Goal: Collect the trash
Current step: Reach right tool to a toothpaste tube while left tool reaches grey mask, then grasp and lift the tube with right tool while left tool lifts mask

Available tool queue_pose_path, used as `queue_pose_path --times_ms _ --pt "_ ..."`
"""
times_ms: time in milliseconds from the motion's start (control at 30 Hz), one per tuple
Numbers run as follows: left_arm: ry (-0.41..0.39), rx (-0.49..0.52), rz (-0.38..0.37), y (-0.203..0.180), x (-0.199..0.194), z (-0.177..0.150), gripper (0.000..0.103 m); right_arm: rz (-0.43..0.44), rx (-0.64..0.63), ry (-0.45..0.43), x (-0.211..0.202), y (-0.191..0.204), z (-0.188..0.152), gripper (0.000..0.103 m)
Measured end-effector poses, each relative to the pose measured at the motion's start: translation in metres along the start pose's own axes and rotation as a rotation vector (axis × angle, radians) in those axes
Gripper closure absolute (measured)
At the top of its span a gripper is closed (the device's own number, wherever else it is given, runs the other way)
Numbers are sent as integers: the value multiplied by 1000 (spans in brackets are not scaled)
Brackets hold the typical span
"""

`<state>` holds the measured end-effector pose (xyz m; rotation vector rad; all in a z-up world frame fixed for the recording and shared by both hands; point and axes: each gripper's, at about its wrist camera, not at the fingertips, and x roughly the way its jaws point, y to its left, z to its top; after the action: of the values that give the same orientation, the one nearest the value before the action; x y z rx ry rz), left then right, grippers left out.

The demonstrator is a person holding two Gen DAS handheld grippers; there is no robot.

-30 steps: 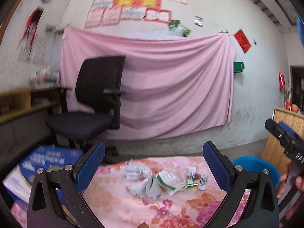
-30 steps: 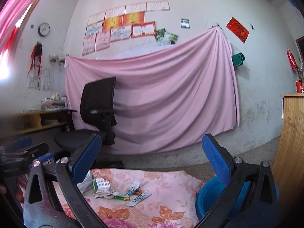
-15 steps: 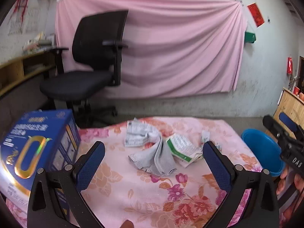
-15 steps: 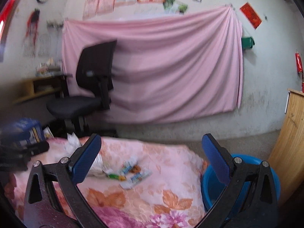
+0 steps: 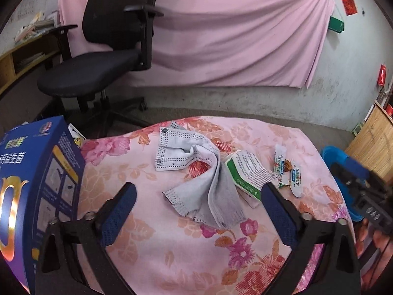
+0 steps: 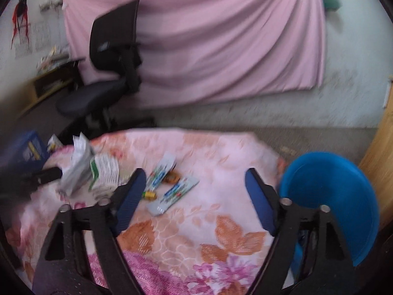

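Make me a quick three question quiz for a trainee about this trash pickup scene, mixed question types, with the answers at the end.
1. True or false: the left gripper is shut on the crumpled grey dotted cloth.
2. Multiple choice: the round blue plastic basin sits A) on the flowered pink tablecloth, B) beside the table's right edge, C) on the black office chair.
3. Fill in: the green and white printed carton lies to the ___ of the cloth in the left wrist view.

Key: 1 false, both the left and right gripper are open and empty; 2 B; 3 right.
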<state>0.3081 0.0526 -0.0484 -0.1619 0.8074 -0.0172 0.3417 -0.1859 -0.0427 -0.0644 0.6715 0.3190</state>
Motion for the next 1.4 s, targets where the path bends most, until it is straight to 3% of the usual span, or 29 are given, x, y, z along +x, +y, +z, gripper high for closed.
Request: queue_pose_path --times_ms 33,67,200,300,467,600,733,900,1033,1233,1400 --pt "18 -6 -12 0 4 3 35 0 -3 22 5 1 0 22" --pt "26 -10 -23 0 8 5 40 1 -7 51 11 2 -1 25" --pt "51 -8 -14 -2 19 9 46 3 -1 137 30 2 -2 33" --pt "93 -14 -1 0 32 6 58 24 22 221 57 0 1 33" --pt "105 -6 46 0 39 0 59 74 29 332 83 2 -1 28" --pt "104 24 78 -5 41 -2 66 44 -68 348 88 18 0 23" --pt "97 15 65 -3 40 -5 75 83 -100 338 84 24 -1 49" --pt "105 0 14 -5 37 -11 89 116 -67 325 74 16 -4 58" --pt "61 -4 4 -10 27 -14 97 116 -60 278 55 11 -6 76" --pt "-41 -13 -16 -18 2 -20 97 104 -137 209 27 21 -13 76" --pt "-132 -18 -27 -26 -17 -22 97 111 -141 89 4 19 -10 76"
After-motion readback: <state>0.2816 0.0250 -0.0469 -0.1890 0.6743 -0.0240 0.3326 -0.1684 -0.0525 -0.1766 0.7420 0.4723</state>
